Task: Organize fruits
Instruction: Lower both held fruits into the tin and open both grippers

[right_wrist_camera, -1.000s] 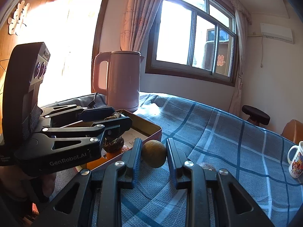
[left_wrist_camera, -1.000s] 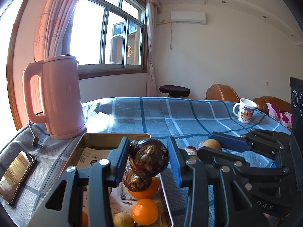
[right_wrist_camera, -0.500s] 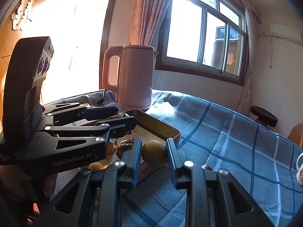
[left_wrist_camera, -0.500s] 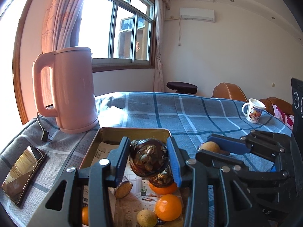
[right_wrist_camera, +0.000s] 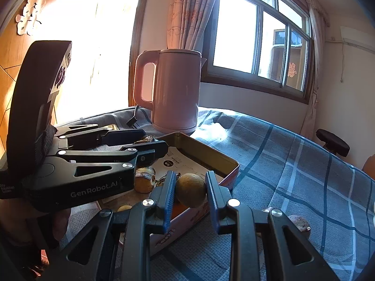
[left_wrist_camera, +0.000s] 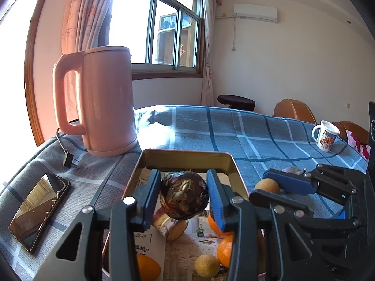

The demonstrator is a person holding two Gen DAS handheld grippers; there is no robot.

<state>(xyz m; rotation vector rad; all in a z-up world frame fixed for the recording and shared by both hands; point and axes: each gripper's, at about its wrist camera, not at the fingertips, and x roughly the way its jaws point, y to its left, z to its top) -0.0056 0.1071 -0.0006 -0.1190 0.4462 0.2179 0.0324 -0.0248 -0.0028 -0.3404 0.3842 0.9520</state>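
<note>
My left gripper (left_wrist_camera: 184, 194) is shut on a dark brown scaly fruit (left_wrist_camera: 185, 196) and holds it above the gold metal tin (left_wrist_camera: 187, 157). In the tin lie oranges (left_wrist_camera: 226, 249), a small yellow fruit (left_wrist_camera: 206, 265) and a cut brown fruit (left_wrist_camera: 168, 227). My right gripper (right_wrist_camera: 190, 190) is shut on a small round yellow-brown fruit (right_wrist_camera: 191, 189) over the tin's near right rim (right_wrist_camera: 225, 161). It also shows in the left wrist view (left_wrist_camera: 268, 185). A purple-brown fruit (right_wrist_camera: 298, 223) lies on the cloth to the right of the tin.
A pink kettle (left_wrist_camera: 100, 100) stands behind the tin on the left, with its plug (left_wrist_camera: 69, 160) on the cloth. A phone (left_wrist_camera: 38, 210) lies at the left edge. A white mug (left_wrist_camera: 324, 135) stands far right on the blue plaid tablecloth (left_wrist_camera: 234, 128).
Both grippers have moved left toward the tin with their fruits. The left gripper's fruit is now over the tin's middle, and the right gripper's fruit has reached the tin's rim.
</note>
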